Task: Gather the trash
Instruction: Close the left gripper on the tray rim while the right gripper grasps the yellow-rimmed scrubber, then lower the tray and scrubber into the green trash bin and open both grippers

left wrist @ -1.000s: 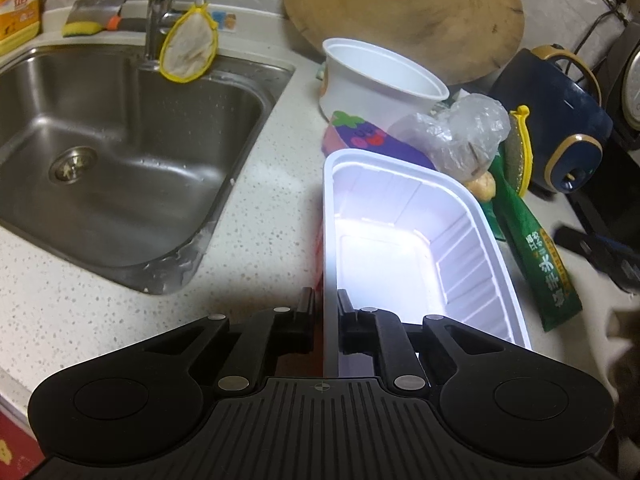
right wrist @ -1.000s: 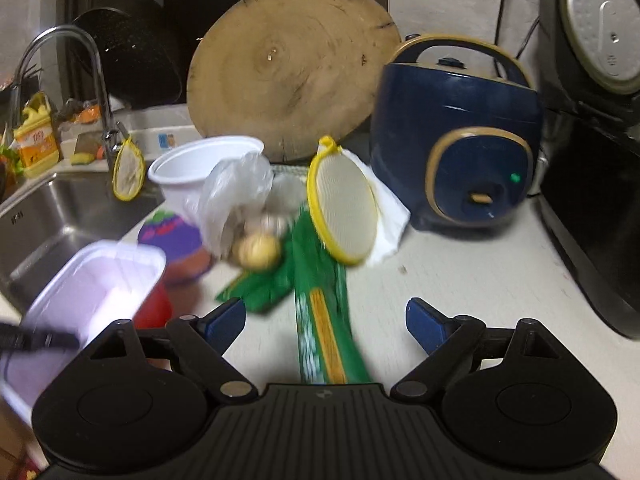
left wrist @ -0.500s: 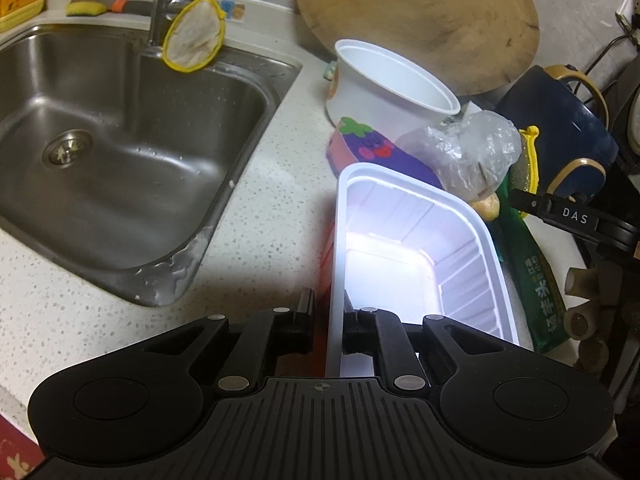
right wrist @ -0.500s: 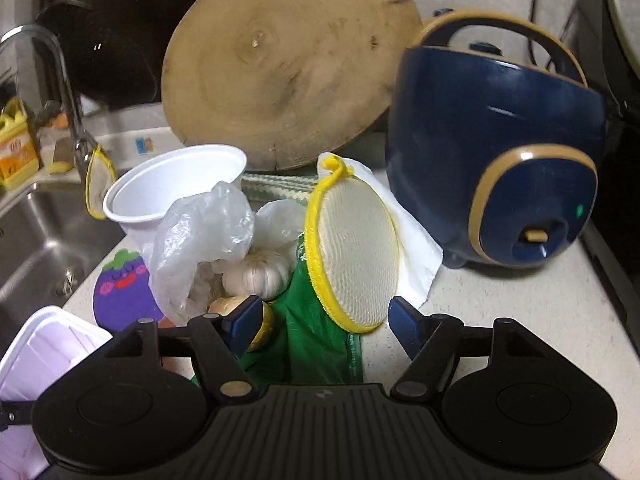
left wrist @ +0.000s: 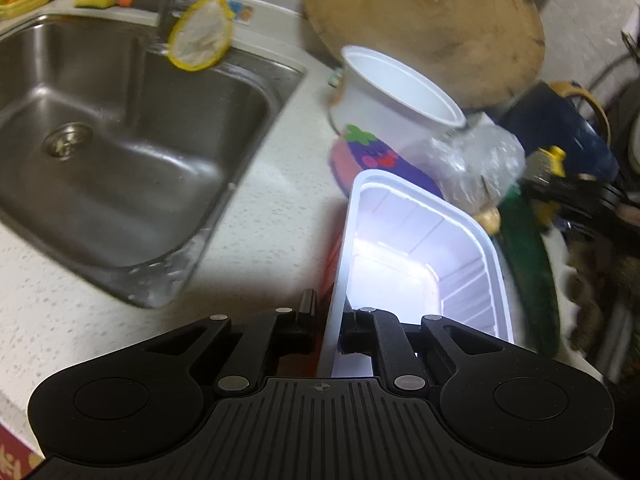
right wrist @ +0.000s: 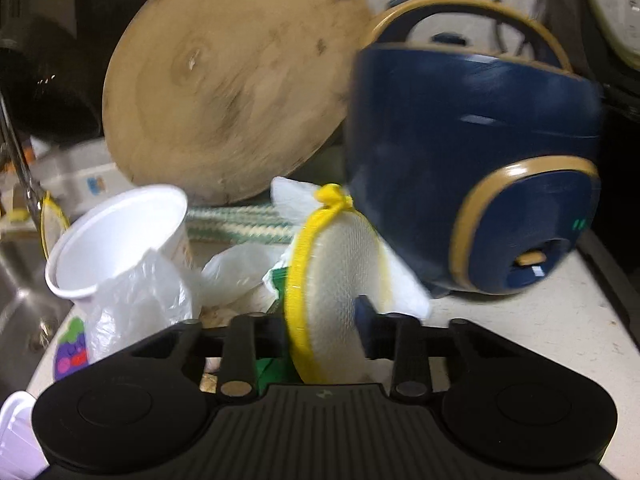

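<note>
Pinching tray (left wrist: pixel 424 264) wall with left gripper (left wrist: pixel 328 320) over the counter | right gripper (right wrist: pixel 324 320) closing on yellow-rimmed scrubber (right wrist: pixel 332 280) (between the pads now) | left: cup (right wrist: pixel 120 236), bag (right wrist: pixel 136 300), green wrapper (left wrist: pixel 528 264) on counter, nothing binned yet

Right claw (right wrist: pixel 322 330), wide open a second ago, now advancing and closing around yellow-rimmed scrubber (right wrist: pixel 332 300).

Glossy white plastic tray (left wrist: pixel 424 248), steel sink (left wrist: pixel 120 152)
</note>
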The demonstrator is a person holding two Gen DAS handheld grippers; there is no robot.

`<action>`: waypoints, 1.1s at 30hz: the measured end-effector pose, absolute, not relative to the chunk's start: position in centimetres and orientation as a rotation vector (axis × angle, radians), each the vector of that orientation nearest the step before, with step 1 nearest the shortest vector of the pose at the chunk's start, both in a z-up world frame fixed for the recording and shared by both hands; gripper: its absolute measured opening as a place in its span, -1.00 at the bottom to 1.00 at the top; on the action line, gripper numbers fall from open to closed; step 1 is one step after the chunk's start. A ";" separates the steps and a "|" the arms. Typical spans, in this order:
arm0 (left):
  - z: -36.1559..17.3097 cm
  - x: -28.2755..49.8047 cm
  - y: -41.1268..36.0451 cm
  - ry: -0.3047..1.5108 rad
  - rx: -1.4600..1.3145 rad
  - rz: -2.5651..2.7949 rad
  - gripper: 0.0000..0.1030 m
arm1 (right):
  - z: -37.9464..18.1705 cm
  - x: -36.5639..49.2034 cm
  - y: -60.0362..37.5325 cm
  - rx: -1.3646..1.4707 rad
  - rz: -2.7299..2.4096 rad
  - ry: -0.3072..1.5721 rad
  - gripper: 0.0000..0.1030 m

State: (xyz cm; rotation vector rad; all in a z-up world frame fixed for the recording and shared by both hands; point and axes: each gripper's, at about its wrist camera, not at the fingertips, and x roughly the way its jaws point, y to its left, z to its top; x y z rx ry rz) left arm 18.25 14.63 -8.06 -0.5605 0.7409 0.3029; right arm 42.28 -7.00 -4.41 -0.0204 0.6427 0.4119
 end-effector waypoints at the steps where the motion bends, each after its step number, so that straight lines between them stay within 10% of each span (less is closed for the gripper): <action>1: -8.1 18.0 14.8 0.731 -0.564 0.315 -0.76 | -3.7 41.6 -7.8 -0.021 0.419 0.621 -0.73; 33: -6.6 -0.8 15.0 0.741 -0.314 -0.065 -0.76 | -3.7 10.6 -12.2 0.065 0.695 0.755 -0.73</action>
